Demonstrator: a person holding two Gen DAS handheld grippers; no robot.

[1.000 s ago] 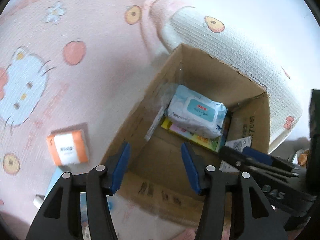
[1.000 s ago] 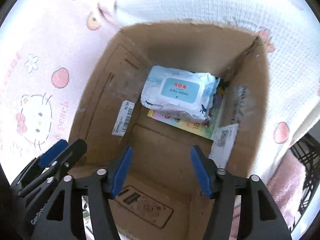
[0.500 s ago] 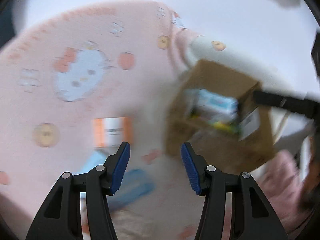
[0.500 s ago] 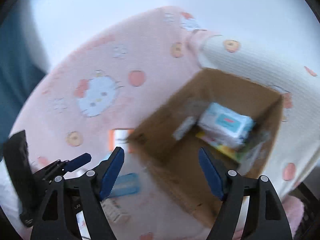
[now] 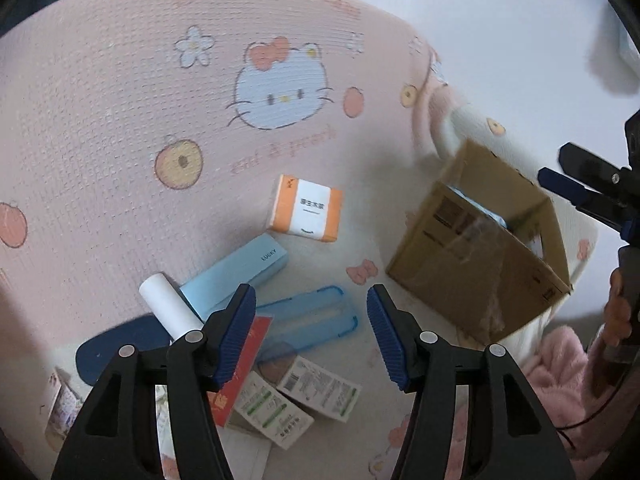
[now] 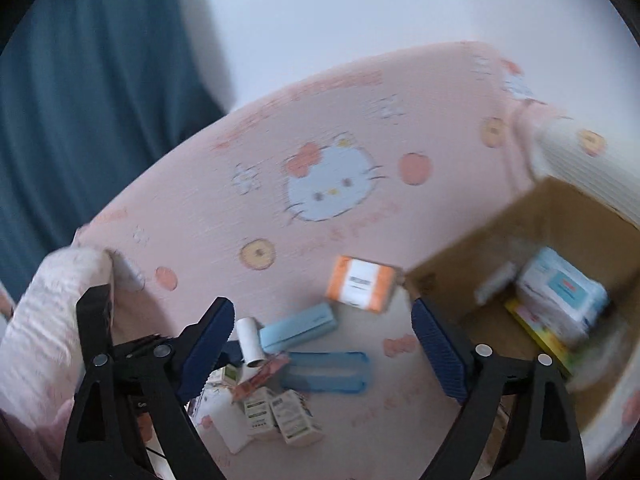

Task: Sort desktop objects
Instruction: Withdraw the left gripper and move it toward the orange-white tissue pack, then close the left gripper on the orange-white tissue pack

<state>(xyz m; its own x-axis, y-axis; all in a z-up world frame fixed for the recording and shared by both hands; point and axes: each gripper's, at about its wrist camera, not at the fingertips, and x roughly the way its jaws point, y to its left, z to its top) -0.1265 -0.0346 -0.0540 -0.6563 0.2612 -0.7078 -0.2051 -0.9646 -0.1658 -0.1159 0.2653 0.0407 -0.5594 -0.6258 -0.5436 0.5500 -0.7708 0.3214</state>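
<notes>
A pile of small things lies on the pink cat-print blanket (image 5: 160,100): an orange-and-white box (image 5: 306,209) (image 6: 362,284), a light blue long box (image 5: 236,276) (image 6: 298,328), a white roll (image 5: 170,306), a clear blue case (image 5: 308,322) (image 6: 326,370), a red packet (image 5: 240,364) and green-and-white cartons (image 5: 316,388) (image 6: 294,420). My left gripper (image 5: 308,300) hovers over the blue case, its jaws opening with nothing between them. My right gripper (image 6: 320,312) hangs higher, open and empty. To the right stands the cardboard box (image 5: 460,264) (image 6: 500,232), with a wipes pack (image 6: 560,296) inside.
A dark blue flat object (image 5: 120,348) lies under the roll. A fluffy pink cloth (image 5: 560,360) sits at the lower right, by a hand (image 5: 618,312) on the right gripper's handle. A blue curtain (image 6: 80,100) and a white wall lie beyond the blanket.
Both grippers have swung away from above the cardboard box to the left, over the pile of loose things. The right jaws have spread wider, the left ones slightly.
</notes>
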